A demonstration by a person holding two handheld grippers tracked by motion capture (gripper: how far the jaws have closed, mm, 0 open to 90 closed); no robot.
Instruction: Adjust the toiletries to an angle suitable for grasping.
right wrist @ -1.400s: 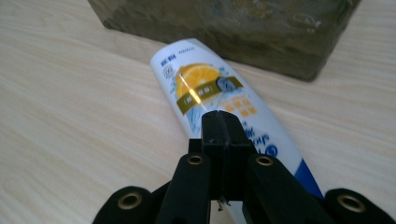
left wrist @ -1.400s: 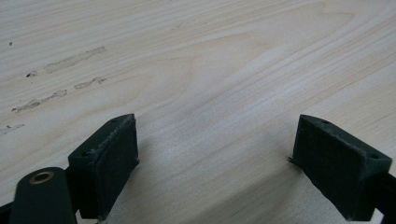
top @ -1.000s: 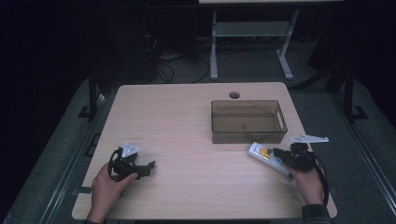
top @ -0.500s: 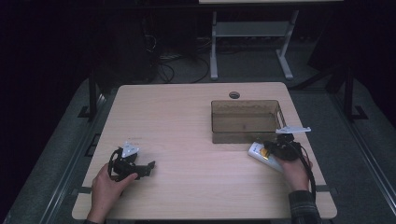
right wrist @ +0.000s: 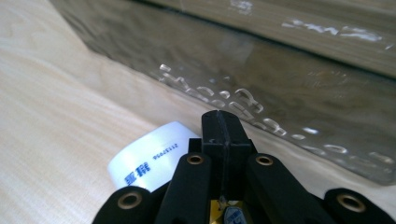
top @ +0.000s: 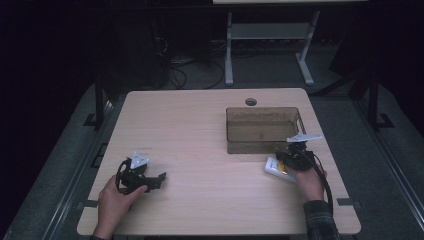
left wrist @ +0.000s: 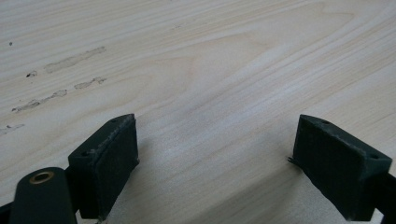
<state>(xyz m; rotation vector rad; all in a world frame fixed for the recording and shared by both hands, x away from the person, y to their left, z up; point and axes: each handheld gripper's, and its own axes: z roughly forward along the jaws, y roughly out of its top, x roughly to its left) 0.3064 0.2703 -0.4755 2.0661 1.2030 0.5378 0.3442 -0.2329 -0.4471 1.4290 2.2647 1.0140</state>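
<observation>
Wooden table, two hand-held grippers, one tub, one white packet.
High view: left gripper [top: 159,179] low on table [top: 190,125]; right gripper [top: 296,148] over white packet [top: 274,168], just beside smoky plastic tub [top: 262,129]. Left gripper view: jaws wide apart over bare wood. Right gripper view: jaws pressed together, empty, white packet [right wrist: 149,161] beneath, tub wall [right wrist: 280,93] ahead.

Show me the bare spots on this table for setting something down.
Bare wood runs across the table between the left claw and the brown bin, and along the far edge. It is crowded at the bin's near wall, where the right claw sits over the white packet.
</observation>
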